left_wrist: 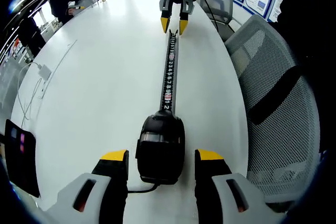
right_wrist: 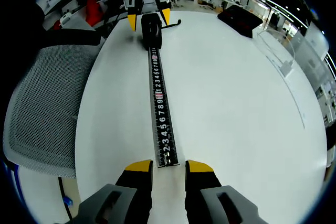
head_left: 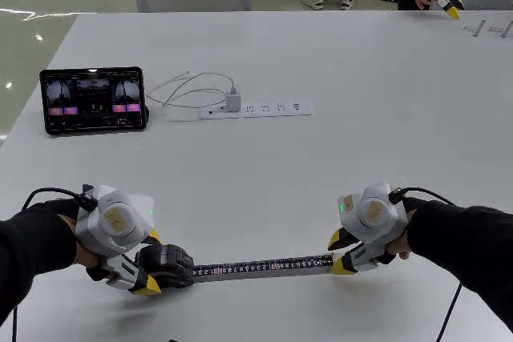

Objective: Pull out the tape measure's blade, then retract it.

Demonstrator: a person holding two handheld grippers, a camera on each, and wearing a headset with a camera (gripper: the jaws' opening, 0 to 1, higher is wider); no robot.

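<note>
Left gripper (left_wrist: pixel 161 155) loosely straddles the tape measure (left_wrist: pixel 160 140) at lower frame. Right gripper (right_wrist: pixel 170 165) flanks the blade (right_wrist: pixel 159 103) tip unpinched, so it may whip back.

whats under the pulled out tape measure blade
The white tabletop: the dark numbered steel blade lies along it, from the black tape measure case to the right gripper. The blade's underside is covered.
</note>
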